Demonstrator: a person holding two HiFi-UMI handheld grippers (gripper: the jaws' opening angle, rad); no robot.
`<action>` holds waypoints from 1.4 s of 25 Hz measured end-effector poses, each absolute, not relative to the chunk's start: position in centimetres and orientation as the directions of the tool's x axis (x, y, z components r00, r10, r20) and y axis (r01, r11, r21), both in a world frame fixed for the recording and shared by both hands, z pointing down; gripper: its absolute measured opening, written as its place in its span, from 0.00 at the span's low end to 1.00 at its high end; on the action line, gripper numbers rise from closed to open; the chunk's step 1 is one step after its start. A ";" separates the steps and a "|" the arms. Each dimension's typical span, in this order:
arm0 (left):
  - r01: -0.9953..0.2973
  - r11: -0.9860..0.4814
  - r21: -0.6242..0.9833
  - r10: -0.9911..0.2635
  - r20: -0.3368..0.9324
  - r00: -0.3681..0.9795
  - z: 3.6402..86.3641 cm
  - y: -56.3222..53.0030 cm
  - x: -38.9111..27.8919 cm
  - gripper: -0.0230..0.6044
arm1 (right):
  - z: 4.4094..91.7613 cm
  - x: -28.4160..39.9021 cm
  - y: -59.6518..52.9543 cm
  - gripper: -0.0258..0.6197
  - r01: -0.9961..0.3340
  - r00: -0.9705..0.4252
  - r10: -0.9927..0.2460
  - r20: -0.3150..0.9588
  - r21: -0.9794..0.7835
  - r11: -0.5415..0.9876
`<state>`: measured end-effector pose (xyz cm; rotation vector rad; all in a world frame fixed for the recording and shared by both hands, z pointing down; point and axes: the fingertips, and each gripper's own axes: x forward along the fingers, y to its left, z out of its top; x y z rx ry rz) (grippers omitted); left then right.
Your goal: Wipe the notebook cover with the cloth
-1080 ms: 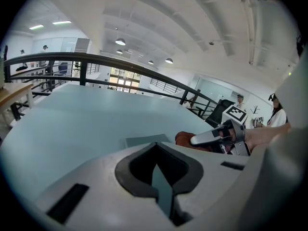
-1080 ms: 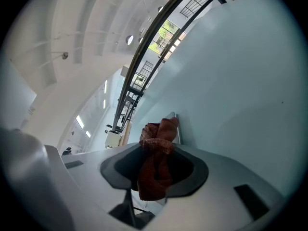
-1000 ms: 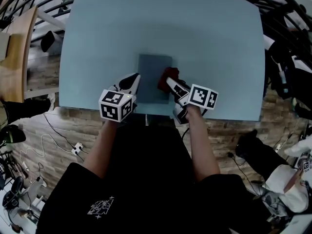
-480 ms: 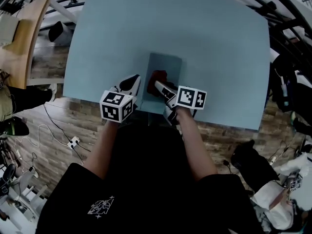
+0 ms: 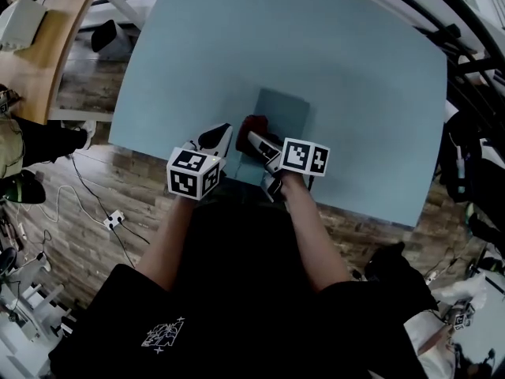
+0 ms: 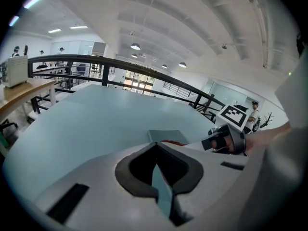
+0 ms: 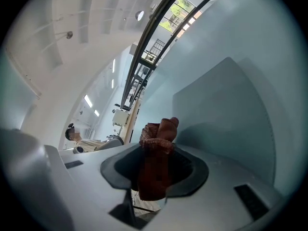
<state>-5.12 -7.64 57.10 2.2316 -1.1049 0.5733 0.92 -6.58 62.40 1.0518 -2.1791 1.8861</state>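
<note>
**Red cloth in my right jaws, over the notebook's left side**

Closest in, my right gripper (image 7: 155, 150) has its jaws clamped tight on the cloth (image 7: 159, 134). It's a dark-red, nubbly wad, bunched up and bulging past the tips. My left gripper (image 6: 155, 147) is closed on nothing, its curved grey pads meeting at the tips, and it hovers just left of the right one.

The cloth is over the left part of the notebook (image 5: 286, 121), though I can't tell whether it actually presses down. The notebook is a flat rectangle with a matte slate-blue cover, lying close to the near edge of the table (image 5: 339, 46). The table top is smooth and pale blue. Far beyond it runs a dark curved railing (image 6: 72, 59).
</note>
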 end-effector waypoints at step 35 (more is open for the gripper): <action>-0.663 -0.677 0.319 -0.431 0.558 0.709 56.6 -6.8 2.8 0.05 | 64.0 9.1 -2.4 0.26 -0.626 -0.626 -0.512 0.589 -0.770 -0.120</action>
